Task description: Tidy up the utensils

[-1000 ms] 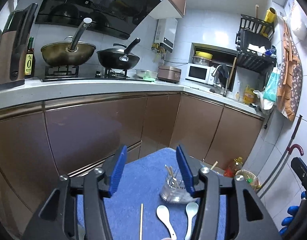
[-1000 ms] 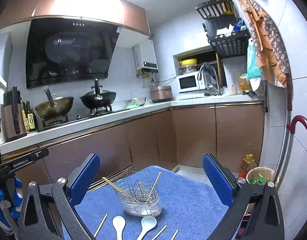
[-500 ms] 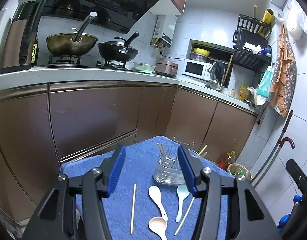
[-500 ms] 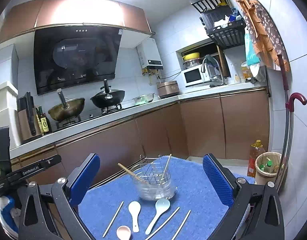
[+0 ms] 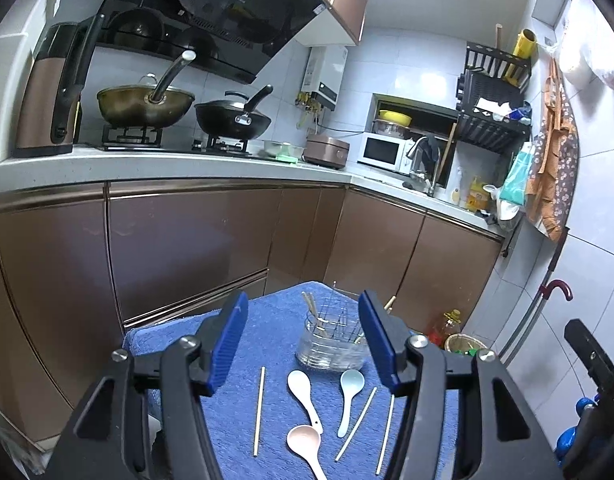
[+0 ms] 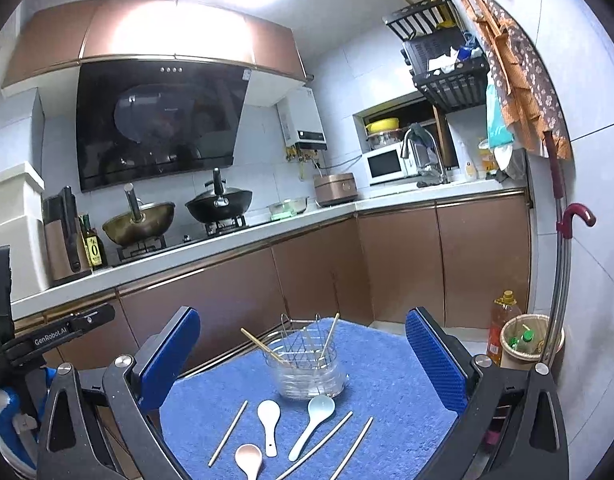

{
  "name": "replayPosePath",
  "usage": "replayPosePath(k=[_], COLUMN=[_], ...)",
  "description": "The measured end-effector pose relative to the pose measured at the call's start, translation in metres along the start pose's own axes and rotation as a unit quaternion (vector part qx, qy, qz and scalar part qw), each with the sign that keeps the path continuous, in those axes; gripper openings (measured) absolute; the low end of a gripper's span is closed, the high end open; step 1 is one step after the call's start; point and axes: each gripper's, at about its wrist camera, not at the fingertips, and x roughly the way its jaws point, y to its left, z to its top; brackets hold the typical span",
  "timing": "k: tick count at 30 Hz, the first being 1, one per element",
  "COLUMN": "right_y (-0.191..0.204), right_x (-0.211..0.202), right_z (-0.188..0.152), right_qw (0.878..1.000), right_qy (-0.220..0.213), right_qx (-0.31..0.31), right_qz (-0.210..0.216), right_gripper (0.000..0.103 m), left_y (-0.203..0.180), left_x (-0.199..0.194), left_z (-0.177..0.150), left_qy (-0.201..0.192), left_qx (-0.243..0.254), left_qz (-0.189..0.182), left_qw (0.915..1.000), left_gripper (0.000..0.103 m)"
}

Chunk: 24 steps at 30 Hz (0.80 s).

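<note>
Fingers of both grippers are empty: the left gripper has its blue pads apart and opening further with nothing between them, and the right gripper stands spread very wide, also bare, which suits a hand readying to come down over a thin, flat-lying piece. Nearest on the blue towel lie the loose utensils, spread in a rough row, probably so that each can be picked singly: a pink spoon, a white spoon, a pale blue spoon and several wooden chopsticks, none touching a pad. Just beyond them stands the clear holder with a wire insert, upright, with a few chopsticks already leaning inside; how many is hard to tell through the glare. Farther back run brown cabinets under the counter.
</note>
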Motion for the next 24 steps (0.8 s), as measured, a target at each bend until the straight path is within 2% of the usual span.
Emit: replayPosePath(k=[6, 24], right_y=[-0.002, 0.01], right_x=[-0.009, -0.017], right_z=[0.002, 0.005], right_qw=[1.0, 1.0], right_qy=[-0.005, -0.002], right_qx=[0.001, -0.008], right_qz=[0.003, 0.009], right_gripper=[0.103, 0.103], left_y=[-0.01, -0.006], left_x=[-0.01, -0.024], left_z=[-0.001, -0.002], left_qy=[-0.006, -0.005], left_qx=[0.009, 0.007], left_qz=[0.003, 0.0], left_qw=[0.9999, 1.0], left_gripper=[0.056, 0.057])
